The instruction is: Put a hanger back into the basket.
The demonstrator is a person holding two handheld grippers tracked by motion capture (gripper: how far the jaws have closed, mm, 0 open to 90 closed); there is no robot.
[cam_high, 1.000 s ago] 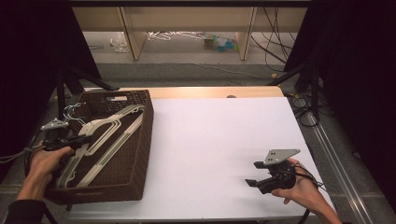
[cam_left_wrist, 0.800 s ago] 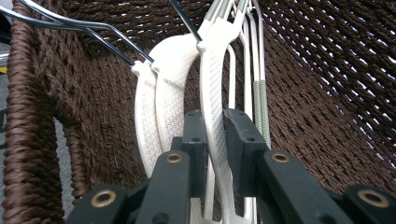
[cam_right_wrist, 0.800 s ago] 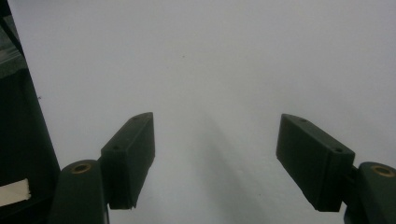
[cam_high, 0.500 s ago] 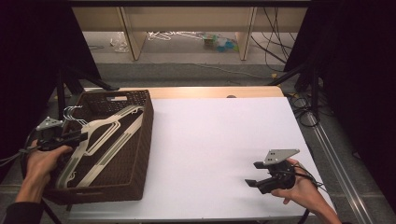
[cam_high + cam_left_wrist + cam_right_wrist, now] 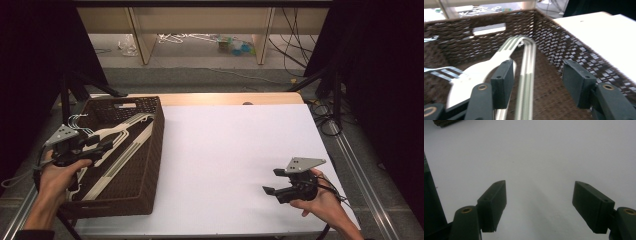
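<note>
Your left gripper is hovering with jaws spread over the hangers lying lengthwise in the basket, hooks pointing away; it has risen slightly since before.

A dark woven basket is seen at the left of the white bench, with pale clothes hangers lying in it. The left hand-held gripper is held over the basket's left side; the right hand-held gripper is held well apart from the basket, low over the bench.
</note>
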